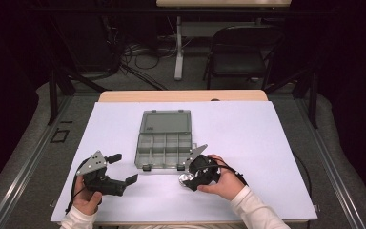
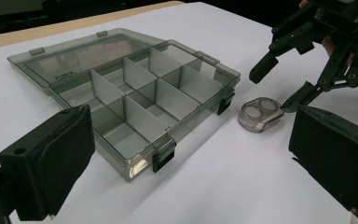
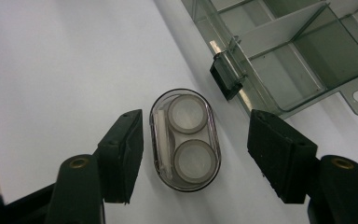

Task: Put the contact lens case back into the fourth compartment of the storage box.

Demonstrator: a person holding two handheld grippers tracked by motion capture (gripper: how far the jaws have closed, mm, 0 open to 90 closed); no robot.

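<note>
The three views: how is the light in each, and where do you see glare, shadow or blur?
High view: the white table sheet is bright, the room behind dark, the image soft. Left gripper view: sharp on the open compartment box, its dividers shining; the near jaws are blurred. Right gripper view: the small oval case is sharp, with a faint shadow beside it and glare on the box's edge.

High view: overhead, far | gripper views: low, close | shared: compartment box (image 1: 164, 144), small case (image 3: 185, 139)
</note>
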